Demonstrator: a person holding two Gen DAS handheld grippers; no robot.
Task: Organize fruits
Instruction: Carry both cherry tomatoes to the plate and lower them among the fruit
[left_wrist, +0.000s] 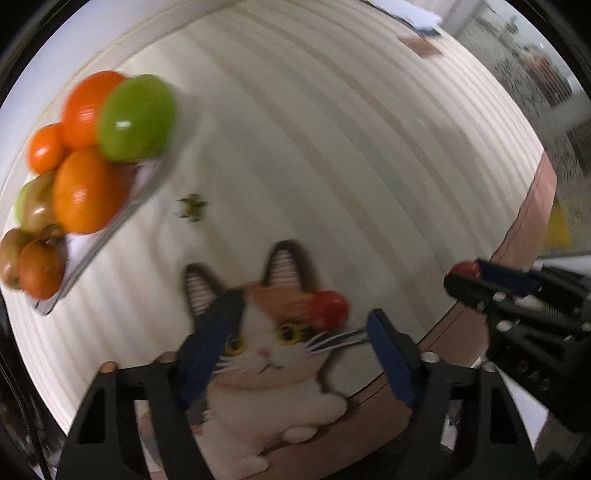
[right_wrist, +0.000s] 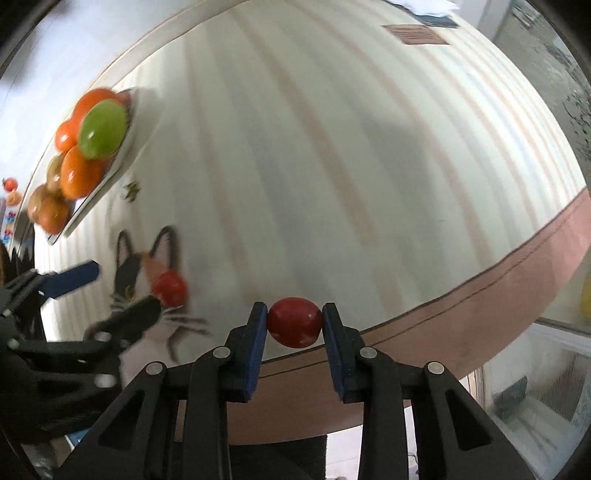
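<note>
Right hand-held gripper (right_wrist: 294, 323): pinching a dark red fruit (right_wrist: 294, 322) between both blue pads, above the near edge of the surface (right_wrist: 332, 147).
Left hand-held gripper (left_wrist: 295, 341): fingers spread wide, nothing between them, over the cat mat (left_wrist: 266, 369).
Loose red fruit (left_wrist: 328, 309): resting on the cat mat, near the left gripper's right finger.
Tray (left_wrist: 110, 236): far left; piled with oranges (left_wrist: 83, 190), a green fruit (left_wrist: 136, 118) and brownish fruits (left_wrist: 38, 267).
</note>
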